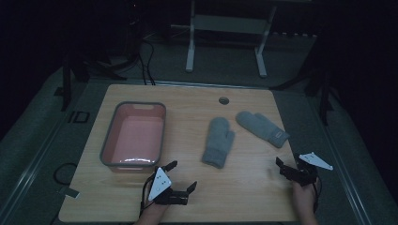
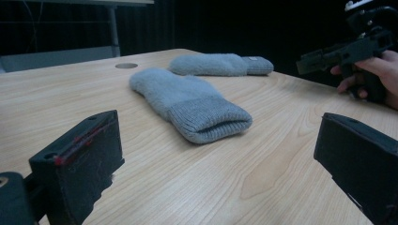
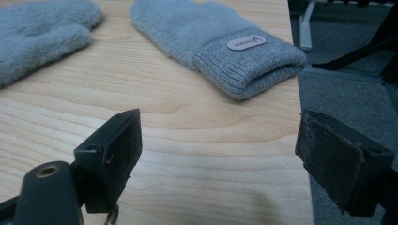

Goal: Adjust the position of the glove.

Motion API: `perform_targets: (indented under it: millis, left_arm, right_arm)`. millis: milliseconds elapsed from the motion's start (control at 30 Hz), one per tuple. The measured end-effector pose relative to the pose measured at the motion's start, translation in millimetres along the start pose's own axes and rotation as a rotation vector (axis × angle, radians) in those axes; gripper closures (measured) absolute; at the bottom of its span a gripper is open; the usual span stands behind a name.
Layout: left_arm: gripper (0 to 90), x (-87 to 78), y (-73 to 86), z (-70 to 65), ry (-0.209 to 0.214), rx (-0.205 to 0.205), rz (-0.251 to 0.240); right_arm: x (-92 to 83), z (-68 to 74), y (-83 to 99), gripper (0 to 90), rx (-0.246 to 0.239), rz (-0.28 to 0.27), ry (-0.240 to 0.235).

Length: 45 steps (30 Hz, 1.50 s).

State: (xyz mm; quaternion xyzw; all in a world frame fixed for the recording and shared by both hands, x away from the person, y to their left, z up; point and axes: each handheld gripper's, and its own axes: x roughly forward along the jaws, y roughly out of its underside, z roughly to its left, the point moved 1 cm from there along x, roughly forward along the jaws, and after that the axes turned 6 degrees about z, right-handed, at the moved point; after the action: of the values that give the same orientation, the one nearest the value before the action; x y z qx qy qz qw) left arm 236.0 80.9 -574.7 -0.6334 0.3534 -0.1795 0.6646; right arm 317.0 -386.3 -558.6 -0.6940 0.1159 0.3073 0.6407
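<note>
Two grey knitted mittens lie flat on the wooden table (image 1: 141, 197). One mitten (image 1: 218, 141) (image 2: 191, 105) (image 3: 42, 33) is near the middle, cuff towards me. The other mitten (image 1: 263, 128) (image 2: 220, 64) (image 3: 225, 42), with a small label on its cuff, lies near the right edge. My left gripper (image 1: 182, 175) (image 2: 218, 157) stands open at the near edge, pointing at the middle mitten and well short of it. My right gripper (image 1: 291, 165) (image 2: 328, 56) (image 3: 218, 150) is open too, just short of the labelled mitten's cuff. Neither one holds anything.
An empty pink basin (image 1: 109, 140) with a grey rim sits on the left half of the table. A round cable hole (image 1: 224, 100) (image 2: 126, 65) is near the far edge. A white stand (image 1: 190, 51) is on the floor behind. The surroundings are dark.
</note>
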Motion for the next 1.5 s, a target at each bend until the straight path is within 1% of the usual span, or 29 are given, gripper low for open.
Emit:
perform_targets:
  millis: [133,167,300,333,367,433,533,567,600,633,667,733,767,833,867,933,967,1033,1067,1100,1133,1167,1200,1233,1333,1367,1433,1467,1500]
  left_arm:
    - [1.8,-0.1,0.0,1.0,0.005,-0.01,-0.001]
    - [1.8,-0.1,0.0,1.0,0.005,-0.01,-0.001]
    - [1.8,0.3,-0.1,0.7,0.002,-0.008,0.0]
    - [1.8,0.2,-0.1,0.5,0.0,-0.007,0.0]
    - [1.8,0.1,-0.1,0.4,-0.001,-0.005,-0.001]
    - [1.8,0.1,0.0,0.3,-0.002,-0.006,-0.002]
    - [1.8,0.1,-0.1,0.4,-0.001,-0.005,0.0]
    - [1.8,0.1,-0.1,0.3,-0.002,-0.005,0.0]
    - [1.8,0.2,-0.1,0.2,-0.001,-0.004,0.0]
    - [1.8,0.2,-0.1,0.2,-0.001,-0.004,0.0]
    - [1.8,0.3,-0.1,0.1,-0.001,-0.003,0.0]
    - [1.8,0.4,-0.2,-0.5,-0.001,0.002,0.002]
    - [1.8,0.4,-0.2,-0.5,-0.001,0.002,0.002]
    - [1.8,0.7,-0.2,-1.0,0.001,0.003,0.0]
    - [1.8,0.6,-0.1,-1.0,0.0,0.003,0.0]
    - [1.8,0.6,-0.1,-0.9,-0.001,0.002,0.001]
    - [1.8,0.6,-0.2,-0.7,0.001,0.002,0.002]
    - [1.8,0.6,-0.1,-0.8,-0.001,0.001,0.0]
    - [1.8,0.6,-0.1,-0.8,-0.001,0.001,0.0]
    - [1.8,0.5,-0.2,-0.7,-0.001,0.001,0.001]
    - [1.8,0.4,-0.1,-0.6,-0.002,0.001,0.001]
    - [1.8,0.5,-0.1,-0.7,-0.001,0.001,-0.001]
    - [1.8,0.5,-0.1,-0.8,-0.001,0.001,0.0]
    - [1.8,0.5,-0.1,-0.9,-0.002,0.001,-0.001]
    - [1.8,0.5,-0.1,-0.9,-0.001,0.002,-0.001]
    - [1.8,0.4,-0.1,-0.9,-0.001,0.003,-0.001]
    - [1.8,0.5,-0.1,-1.0,0.0,0.003,-0.001]
    - [1.8,0.4,-0.1,-0.9,0.0,0.003,-0.001]
    - [1.8,0.4,-0.1,-0.9,0.001,0.003,-0.001]
  right_arm:
    - [1.1,0.0,-0.1,14.6,-0.001,0.012,-0.002]
    - [1.1,0.5,-0.2,14.6,-0.001,0.012,0.006]
    - [-0.3,3.1,-4.3,13.5,-0.011,0.003,-0.005]
    - [-2.5,3.8,-9.6,13.6,-0.024,0.002,-0.016]
    - [-2.5,3.8,-9.6,13.6,-0.024,0.002,-0.016]
    - [-5.6,4.3,-16.2,13.7,-0.037,0.0,-0.013]
    - [-11.0,5.8,-32.6,14.1,-0.048,-0.009,-0.011]
    - [-11.0,5.8,-32.6,14.1,-0.048,-0.009,-0.011]
    - [-13.0,7.0,-43.2,14.1,-0.045,-0.021,-0.019]
    - [-13.0,7.0,-43.2,14.1,-0.045,-0.021,-0.019]
    - [-12.8,8.8,-52.9,13.8,-0.055,-0.022,-0.044]
    - [-12.1,11.5,-61.2,13.6,-0.072,-0.017,-0.05]
    - [-12.1,11.5,-61.2,13.6,-0.072,-0.017,-0.05]
    - [-11.2,15.8,-70.5,13.5,-0.09,-0.017,-0.068]
    - [-10.6,20.8,-79.6,13.5,-0.104,-0.017,-0.088]
    - [-10.0,23.5,-83.9,13.5,-0.112,-0.017,-0.098]
    - [-8.0,29.5,-91.9,13.6,-0.128,-0.009,-0.126]
    - [-4.6,35.2,-99.4,13.9,-0.151,-0.003,-0.16]
    - [-4.6,35.2,-99.4,13.9,-0.151,-0.003,-0.16]
    - [-0.9,41.4,-106.1,14.3,-0.177,-0.006,-0.178]
    - [1.3,44.5,-109.2,14.1,-0.19,0.001,-0.19]
    - [1.3,44.5,-109.2,14.1,-0.19,0.001,-0.19]
    - [5.7,50.5,-113.9,13.7,-0.201,0.005,-0.187]
    - [5.7,50.5,-113.9,13.7,-0.201,0.005,-0.187]
    - [15.9,59.8,-120.1,13.8,-0.21,0.016,-0.205]
    - [15.9,59.8,-120.1,13.8,-0.21,0.016,-0.205]
    - [20.5,64.7,-121.9,13.8,-0.224,0.017,-0.201]
    - [22.9,67.0,-122.8,13.7,-0.233,0.02,-0.21]
    - [25.1,69.5,-123.6,13.8,-0.239,0.019,-0.204]
